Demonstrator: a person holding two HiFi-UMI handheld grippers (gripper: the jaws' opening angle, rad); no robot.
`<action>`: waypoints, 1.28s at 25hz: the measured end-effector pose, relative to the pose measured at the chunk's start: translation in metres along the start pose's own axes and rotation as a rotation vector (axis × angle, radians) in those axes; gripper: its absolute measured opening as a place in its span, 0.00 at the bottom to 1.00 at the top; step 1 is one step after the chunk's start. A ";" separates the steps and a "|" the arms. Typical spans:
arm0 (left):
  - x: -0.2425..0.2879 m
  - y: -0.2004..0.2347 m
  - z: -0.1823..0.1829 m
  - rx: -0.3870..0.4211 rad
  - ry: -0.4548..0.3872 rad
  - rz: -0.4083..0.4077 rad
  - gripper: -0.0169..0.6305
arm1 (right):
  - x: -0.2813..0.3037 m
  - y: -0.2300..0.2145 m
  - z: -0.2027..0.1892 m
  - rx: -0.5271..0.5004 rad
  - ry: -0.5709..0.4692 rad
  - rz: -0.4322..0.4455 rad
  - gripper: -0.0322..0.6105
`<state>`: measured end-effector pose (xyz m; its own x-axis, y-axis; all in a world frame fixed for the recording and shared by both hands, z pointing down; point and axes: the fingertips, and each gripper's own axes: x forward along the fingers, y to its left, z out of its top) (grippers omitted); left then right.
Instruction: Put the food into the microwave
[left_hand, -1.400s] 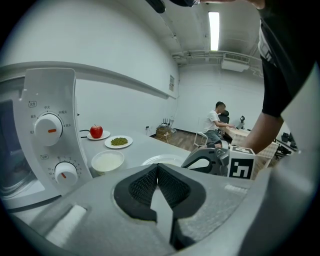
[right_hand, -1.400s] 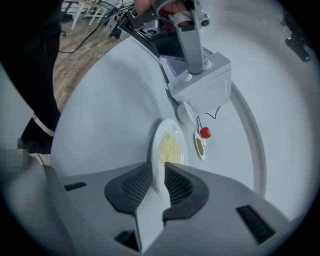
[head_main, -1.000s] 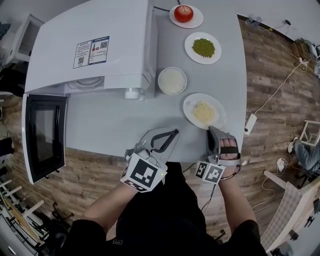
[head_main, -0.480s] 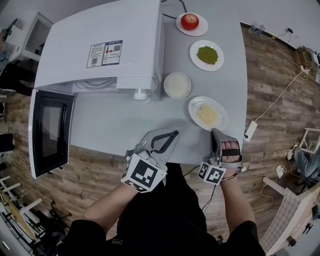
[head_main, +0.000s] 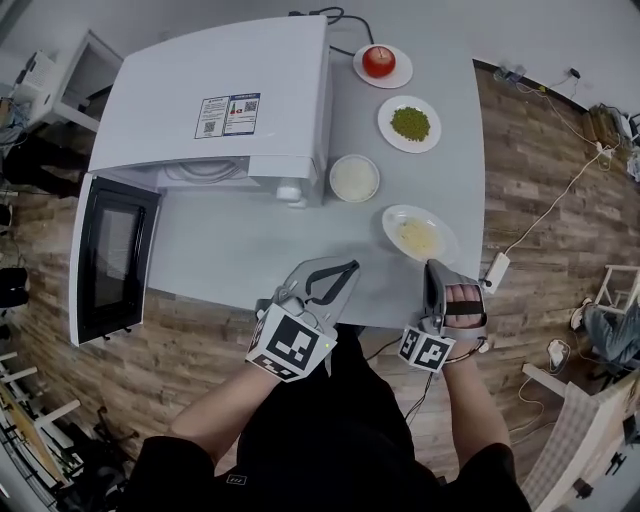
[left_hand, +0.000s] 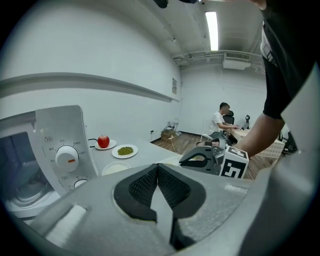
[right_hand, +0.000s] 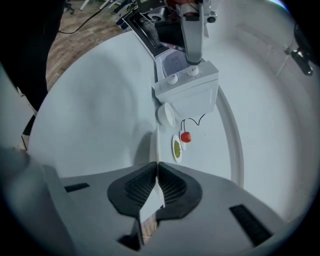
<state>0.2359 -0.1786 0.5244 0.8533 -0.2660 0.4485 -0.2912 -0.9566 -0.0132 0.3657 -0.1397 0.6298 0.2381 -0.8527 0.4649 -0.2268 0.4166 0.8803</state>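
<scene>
A white plate of pale yellow shreds (head_main: 420, 236) lies near the table's front right. My right gripper (head_main: 430, 266) is turned on its side and shut on the plate's near rim. In the right gripper view the plate (right_hand: 152, 142) runs edge-on out of that gripper (right_hand: 156, 165), casting a shadow on the table. My left gripper (head_main: 350, 266) hangs to the plate's left over the front edge, shut and holding nothing; its pads (left_hand: 157, 167) meet at the tips. The white microwave (head_main: 215, 100) stands at the back left with its door (head_main: 110, 255) swung open.
Behind the held plate stand a bowl of white rice (head_main: 354, 178), a plate of green beans (head_main: 410, 124) and a red apple on a plate (head_main: 378, 62). A white adapter (head_main: 495, 270) hangs at the table's right edge. A seated person (left_hand: 220, 122) is far behind.
Both grippers have lifted a little, the right one still on the plate's rim. The head view has drawn back, so more of the microwave and its door shows.
</scene>
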 end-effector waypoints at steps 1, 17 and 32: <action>-0.002 -0.001 0.004 0.003 -0.005 0.004 0.04 | -0.003 -0.003 -0.001 -0.006 -0.001 -0.006 0.09; -0.026 -0.025 0.039 0.025 -0.030 0.073 0.04 | -0.052 -0.076 0.000 -0.053 -0.077 -0.170 0.09; -0.083 -0.013 0.078 0.085 -0.076 0.146 0.04 | -0.109 -0.164 0.045 -0.067 -0.180 -0.345 0.09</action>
<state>0.2026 -0.1533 0.4179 0.8357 -0.4080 0.3676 -0.3796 -0.9129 -0.1502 0.3346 -0.1290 0.4310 0.1186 -0.9854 0.1222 -0.0990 0.1107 0.9889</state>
